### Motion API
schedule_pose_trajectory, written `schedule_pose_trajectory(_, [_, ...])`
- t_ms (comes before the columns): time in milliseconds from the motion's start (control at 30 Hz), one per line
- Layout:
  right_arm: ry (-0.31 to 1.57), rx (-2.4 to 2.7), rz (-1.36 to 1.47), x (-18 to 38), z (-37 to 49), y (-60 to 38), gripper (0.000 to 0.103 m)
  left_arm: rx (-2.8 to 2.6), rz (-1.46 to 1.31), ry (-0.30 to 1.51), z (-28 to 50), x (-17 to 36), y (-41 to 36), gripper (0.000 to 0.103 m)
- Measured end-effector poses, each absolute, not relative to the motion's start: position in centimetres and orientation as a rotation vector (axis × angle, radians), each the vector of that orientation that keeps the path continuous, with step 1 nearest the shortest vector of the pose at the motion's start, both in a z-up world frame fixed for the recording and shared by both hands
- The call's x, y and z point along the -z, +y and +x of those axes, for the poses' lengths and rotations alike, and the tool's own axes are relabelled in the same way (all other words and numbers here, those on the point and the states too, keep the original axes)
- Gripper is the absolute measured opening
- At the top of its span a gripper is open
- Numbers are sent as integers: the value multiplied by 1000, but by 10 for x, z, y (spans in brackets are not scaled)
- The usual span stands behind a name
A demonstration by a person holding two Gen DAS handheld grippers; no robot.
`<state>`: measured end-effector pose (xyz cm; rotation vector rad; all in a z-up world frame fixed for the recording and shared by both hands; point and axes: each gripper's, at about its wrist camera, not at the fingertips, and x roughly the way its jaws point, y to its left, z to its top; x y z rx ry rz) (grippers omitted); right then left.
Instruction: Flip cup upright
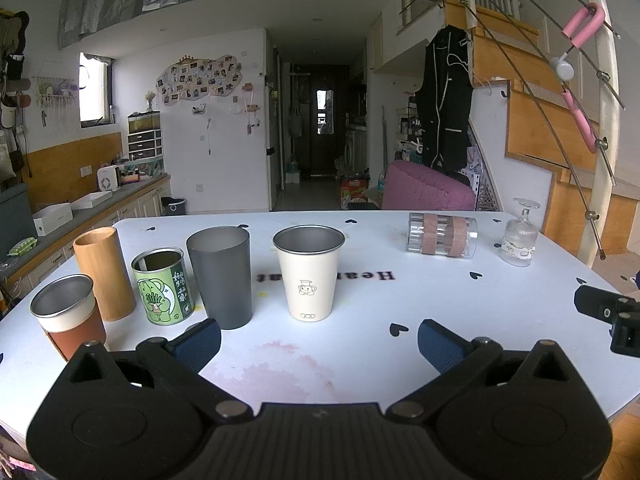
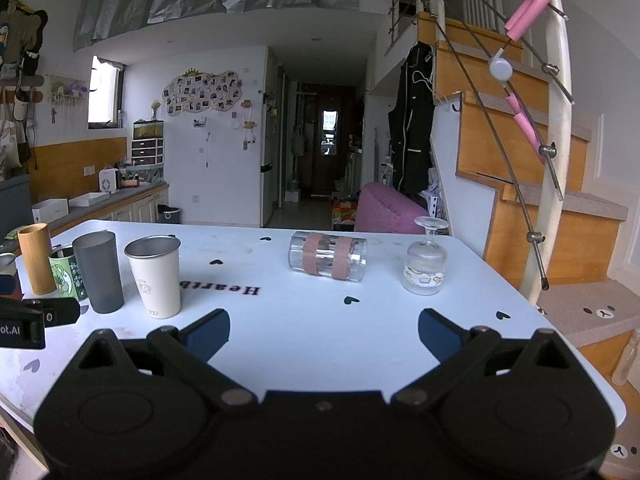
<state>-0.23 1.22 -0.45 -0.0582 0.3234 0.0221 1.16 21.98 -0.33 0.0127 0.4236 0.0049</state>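
A clear glass cup with two brown bands [image 2: 327, 257] lies on its side on the white table [image 2: 304, 344], also in the left wrist view [image 1: 442, 235]. A small stemmed glass [image 2: 426, 260] stands upside down to its right, also in the left wrist view [image 1: 520, 236]. My right gripper [image 2: 324, 332] is open and empty, in front of the lying cup and apart from it. My left gripper [image 1: 319, 340] is open and empty, just in front of an upright cream cup [image 1: 309, 274].
Upright in a row at left: a grey tumbler [image 1: 222, 280], a green tin [image 1: 163, 286], a bamboo cup [image 1: 105, 272], a brown-sleeved steel cup [image 1: 68, 314]. A staircase with railing [image 2: 552, 128] stands right of the table. The right gripper's body [image 1: 608, 312] shows at the right edge.
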Motion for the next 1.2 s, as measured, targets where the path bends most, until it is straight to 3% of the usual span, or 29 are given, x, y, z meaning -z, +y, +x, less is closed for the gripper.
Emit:
schedule_pose_trajectory(533, [304, -51, -38, 1, 20, 6, 101, -10, 5, 434, 9, 6, 222, 103])
schedule_pose_trajectory(833, [307, -78, -169, 1, 111, 8, 100, -23, -20, 455, 11, 16, 230, 103])
schedule_pose_trajectory(1200, [433, -39, -33, 0, 234, 15, 99, -33, -60, 500, 25, 43, 252, 103])
